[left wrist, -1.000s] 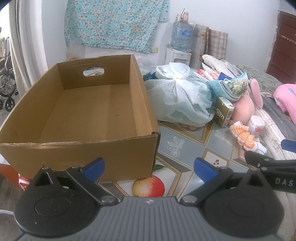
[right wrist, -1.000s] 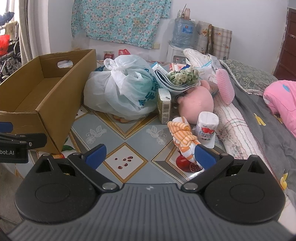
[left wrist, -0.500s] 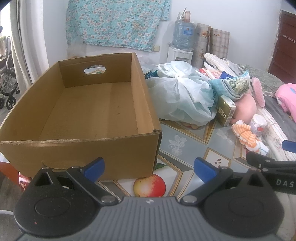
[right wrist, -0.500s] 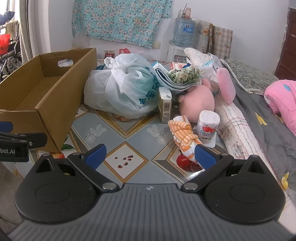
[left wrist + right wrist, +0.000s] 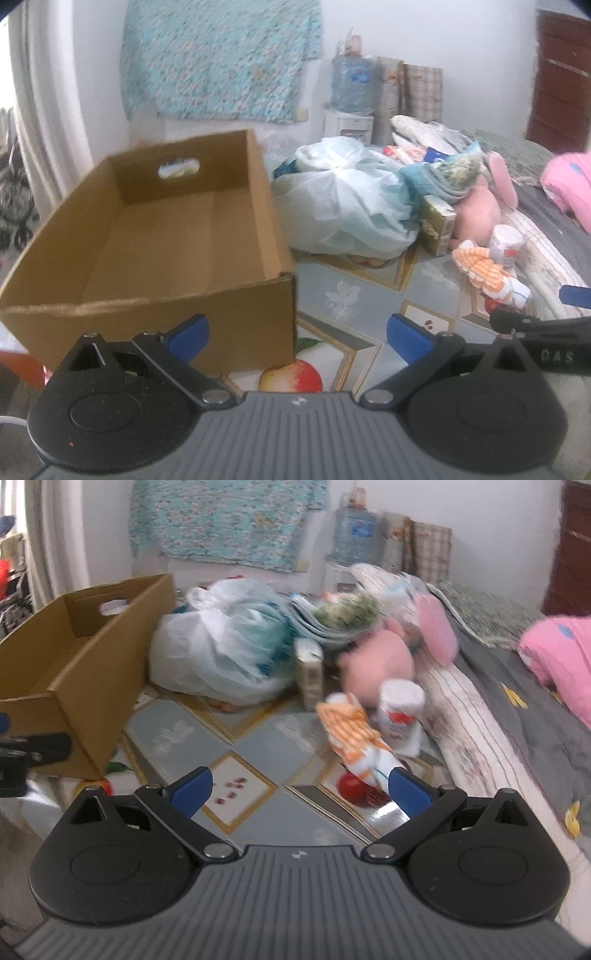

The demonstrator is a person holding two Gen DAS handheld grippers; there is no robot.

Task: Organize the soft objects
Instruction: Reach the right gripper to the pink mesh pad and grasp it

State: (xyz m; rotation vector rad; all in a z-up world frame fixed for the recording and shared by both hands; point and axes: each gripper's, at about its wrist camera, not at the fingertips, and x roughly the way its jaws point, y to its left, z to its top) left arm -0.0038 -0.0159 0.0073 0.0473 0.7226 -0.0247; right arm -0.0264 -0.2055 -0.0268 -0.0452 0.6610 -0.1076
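An empty cardboard box (image 5: 159,236) (image 5: 74,657) stands at the left of the tiled tabletop. My left gripper (image 5: 297,334) is open just in front of the box's near right corner. An orange-striped soft cloth (image 5: 354,734) (image 5: 484,269) lies near a white roll (image 5: 400,712) and a pink plush toy (image 5: 376,668) (image 5: 476,214). My right gripper (image 5: 299,790) is open and empty, low over the table, with its right fingertip just before the striped cloth. A tied white plastic bag (image 5: 221,653) (image 5: 347,206) sits between the box and the plush.
A small green carton (image 5: 310,672) leans beside the bag. Folded cloths (image 5: 332,624) are piled behind the plush. A striped quilt (image 5: 476,716) and a pink pillow (image 5: 561,653) lie on the bed at the right. A water bottle (image 5: 354,528) stands by the back wall.
Both grippers have pushed forward over the table and both views are now motion-blurred. The striped cloth and the plush sit closer to the right gripper. Both stay open.
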